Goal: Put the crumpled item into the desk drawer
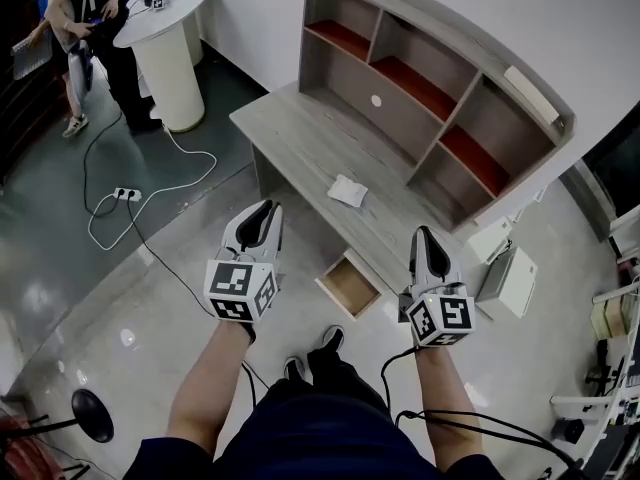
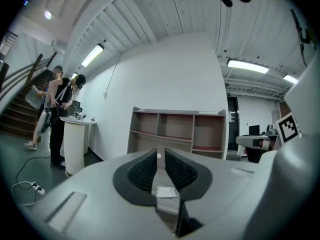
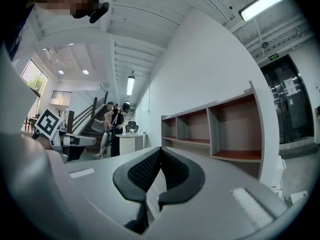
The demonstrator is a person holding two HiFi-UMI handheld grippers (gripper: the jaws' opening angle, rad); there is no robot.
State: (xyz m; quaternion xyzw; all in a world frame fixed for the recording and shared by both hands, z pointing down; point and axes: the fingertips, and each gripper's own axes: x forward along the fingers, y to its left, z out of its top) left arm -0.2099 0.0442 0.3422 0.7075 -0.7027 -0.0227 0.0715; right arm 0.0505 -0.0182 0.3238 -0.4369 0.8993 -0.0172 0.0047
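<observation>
The crumpled white item (image 1: 348, 190) lies on the grey wooden desk (image 1: 300, 128), in front of the shelf unit. A small desk drawer (image 1: 349, 284) stands pulled out at the desk's near edge, its inside bare. My left gripper (image 1: 262, 216) hovers left of the drawer, short of the desk, jaws a narrow slit apart and empty. In the left gripper view the crumpled item (image 2: 165, 191) shows through that slit of the left gripper (image 2: 160, 155). My right gripper (image 1: 428, 250) hangs right of the drawer. The right gripper (image 3: 161, 149) has its tips touching, holding nothing.
A shelf unit (image 1: 420, 78) with red-floored compartments backs the desk. A round white table (image 1: 165, 28) with people beside it stands at the far left. A cable and power strip (image 1: 127, 194) lie on the floor. White boxes (image 1: 510, 278) sit right of the desk.
</observation>
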